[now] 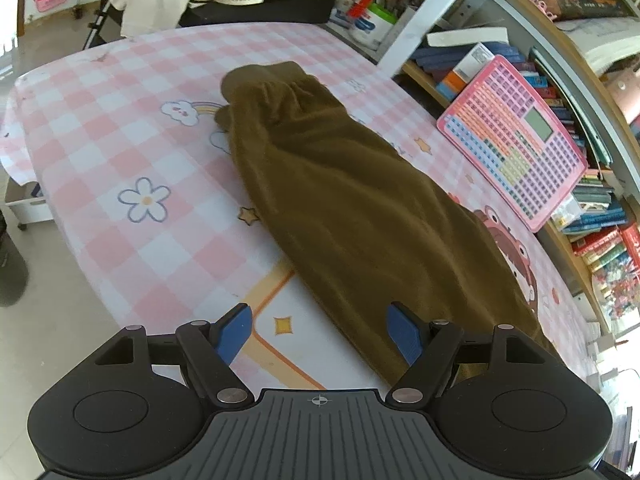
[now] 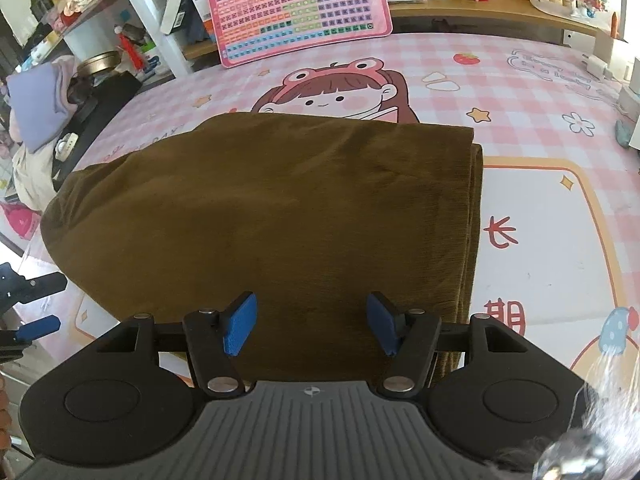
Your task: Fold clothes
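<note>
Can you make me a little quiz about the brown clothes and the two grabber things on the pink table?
1. True or false: the left gripper is squeezing the brown garment.
2. What leans against the bookshelf behind the table? A) a mirror B) a pink keyboard toy C) a lamp
3. Fill in: in the right wrist view, the right gripper is open and holds ____.

Key
1. False. Its blue fingers are spread apart and hold no cloth.
2. B, the pink keyboard toy.
3. Nothing. The garment lies folded lengthwise on the pink checked tablecloth, with layered edges along one side.
</note>
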